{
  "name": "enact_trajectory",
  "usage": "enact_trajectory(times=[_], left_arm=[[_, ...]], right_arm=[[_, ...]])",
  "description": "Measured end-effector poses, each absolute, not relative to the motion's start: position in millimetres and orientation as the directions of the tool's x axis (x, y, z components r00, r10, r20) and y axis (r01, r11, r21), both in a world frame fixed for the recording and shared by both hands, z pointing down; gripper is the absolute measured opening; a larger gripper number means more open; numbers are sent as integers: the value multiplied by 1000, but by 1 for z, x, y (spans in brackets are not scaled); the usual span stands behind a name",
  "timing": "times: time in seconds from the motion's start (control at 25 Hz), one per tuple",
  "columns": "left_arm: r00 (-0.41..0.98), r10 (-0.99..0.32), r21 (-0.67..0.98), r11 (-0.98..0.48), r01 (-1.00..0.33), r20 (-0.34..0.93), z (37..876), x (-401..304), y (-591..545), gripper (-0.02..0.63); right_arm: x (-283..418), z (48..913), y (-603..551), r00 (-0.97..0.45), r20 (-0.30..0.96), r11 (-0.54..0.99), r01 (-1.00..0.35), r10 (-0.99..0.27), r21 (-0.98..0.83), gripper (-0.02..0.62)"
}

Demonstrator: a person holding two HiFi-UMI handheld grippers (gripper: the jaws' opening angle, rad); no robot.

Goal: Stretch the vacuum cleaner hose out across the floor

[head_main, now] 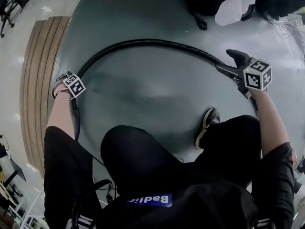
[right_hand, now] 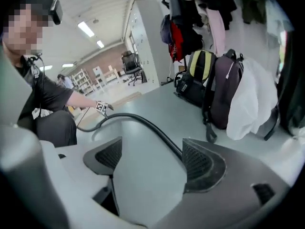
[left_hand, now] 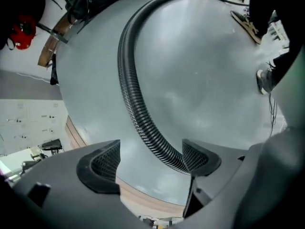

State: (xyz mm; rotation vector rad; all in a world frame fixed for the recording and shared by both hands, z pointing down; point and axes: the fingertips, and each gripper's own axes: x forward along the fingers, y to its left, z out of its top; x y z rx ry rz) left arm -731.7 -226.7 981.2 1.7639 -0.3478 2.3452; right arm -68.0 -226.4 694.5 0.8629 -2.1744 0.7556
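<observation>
The black ribbed vacuum hose (head_main: 143, 42) lies on the grey floor in a wide arc between my two grippers. My left gripper (head_main: 71, 88) points steeply down over the arc's left end. In the left gripper view the hose (left_hand: 131, 94) runs between the wide jaws of the left gripper (left_hand: 150, 163), resting against the right pad (left_hand: 195, 157) and clear of the left pad. My right gripper (head_main: 231, 65) is at the arc's right end. In the right gripper view its jaws (right_hand: 150, 163) stand wide, with the hose (right_hand: 152, 128) passing beside the right pad, not pinched.
Backpacks (right_hand: 214, 89) and a white bag (right_hand: 252, 104) stand against the wall beyond the right end, with clothes hanging above. A wooden strip (head_main: 38, 80) borders the grey floor on the left. The person's shoe (head_main: 207, 125) rests inside the arc.
</observation>
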Motion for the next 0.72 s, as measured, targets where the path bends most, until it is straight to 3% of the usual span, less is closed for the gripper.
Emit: enact_trajectory(times=[0.12,0.32,0.56,0.72], left_arm=[[-216,-51,-123,-934,-336,975,950,-682,-246,396],[77,-246,-175,-845,-505,966,886,-538,-296,396],[394,-357,-15,-757,-653,847,849,-390,-319,396],[513,-319,76,-789,-609,797,841,-323,-303,396]], right_arm=[[-88,708,-255,-681,634,598,-694,-367,-400,377],[-131,728,-277,-795,538,703,-552,-281,-449,377],[-143,784,-296,-828,528,733,-476,-188,-486,377],[-146,800,-305,-830,530,707,-480,-174,-519,377]])
